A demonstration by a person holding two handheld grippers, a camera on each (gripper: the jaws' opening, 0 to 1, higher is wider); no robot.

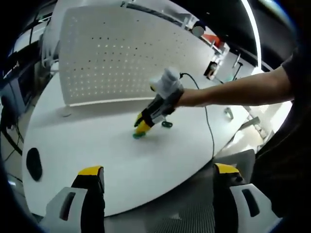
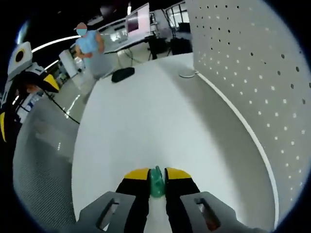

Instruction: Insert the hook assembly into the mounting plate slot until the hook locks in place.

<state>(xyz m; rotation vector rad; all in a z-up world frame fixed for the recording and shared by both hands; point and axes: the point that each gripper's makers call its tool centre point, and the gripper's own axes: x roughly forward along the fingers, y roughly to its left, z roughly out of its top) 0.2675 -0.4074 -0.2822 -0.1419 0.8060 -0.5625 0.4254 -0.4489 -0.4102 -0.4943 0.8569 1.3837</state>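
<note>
The white perforated mounting plate [image 1: 121, 53] stands upright at the back of the round white table [image 1: 97, 145]; in the right gripper view the plate [image 2: 252, 77] runs along the right side. My right gripper [image 2: 156, 175] is shut on a small green hook piece [image 2: 156, 187], low over the tabletop. In the left gripper view that right gripper [image 1: 142, 128] points down to the table with the green piece [image 1: 139, 135] at its tips. A second small green part [image 1: 167, 124] lies just beside it. My left gripper [image 1: 158, 171] hangs open near the table's front edge, nothing between its jaws.
A black oval object [image 1: 34, 162] lies at the table's left edge, and it appears far off in the right gripper view [image 2: 122, 74]. A black cable [image 1: 208, 121] trails over the right rim. A person [image 2: 90, 46] stands beyond the table. The plate's round foot [image 2: 187, 74] rests on the tabletop.
</note>
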